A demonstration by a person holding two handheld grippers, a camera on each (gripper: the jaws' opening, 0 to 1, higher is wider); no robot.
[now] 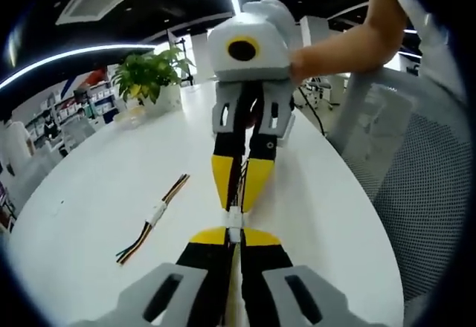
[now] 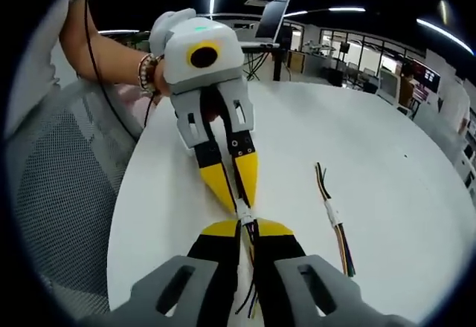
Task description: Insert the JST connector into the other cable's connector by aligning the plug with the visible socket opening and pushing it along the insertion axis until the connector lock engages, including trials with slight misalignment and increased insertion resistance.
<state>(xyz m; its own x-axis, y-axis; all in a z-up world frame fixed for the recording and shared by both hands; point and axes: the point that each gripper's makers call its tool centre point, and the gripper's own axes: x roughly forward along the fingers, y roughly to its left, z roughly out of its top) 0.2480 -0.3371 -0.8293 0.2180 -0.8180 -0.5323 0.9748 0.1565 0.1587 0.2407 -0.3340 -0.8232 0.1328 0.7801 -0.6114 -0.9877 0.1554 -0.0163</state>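
Note:
My left gripper (image 1: pixel 234 236) and right gripper (image 1: pixel 236 205) meet tip to tip above the white table (image 1: pixel 97 193). Between their yellow tips sits a small white JST connector (image 1: pixel 234 224), and I cannot tell whether its two halves are fully seated. Each gripper is shut on its own side of the connector and wires. In the right gripper view, my right gripper (image 2: pixel 248 230) rises from the bottom and the left gripper (image 2: pixel 239 202) points down at it, with the connector (image 2: pixel 245 215) between them. Dark wires (image 2: pixel 250 286) trail back between the right jaws.
A second cable pair with a white joined connector (image 1: pixel 157 213) (image 2: pixel 332 214) lies on the table beside the grippers. A potted plant (image 1: pixel 149 74) and a laptop (image 2: pixel 271 15) stand at the far edges. A grey mesh chair (image 1: pixel 424 186) (image 2: pixel 59 193) is close by. A person's forearms (image 1: pixel 349 44) (image 2: pixel 111 52) hold the grippers.

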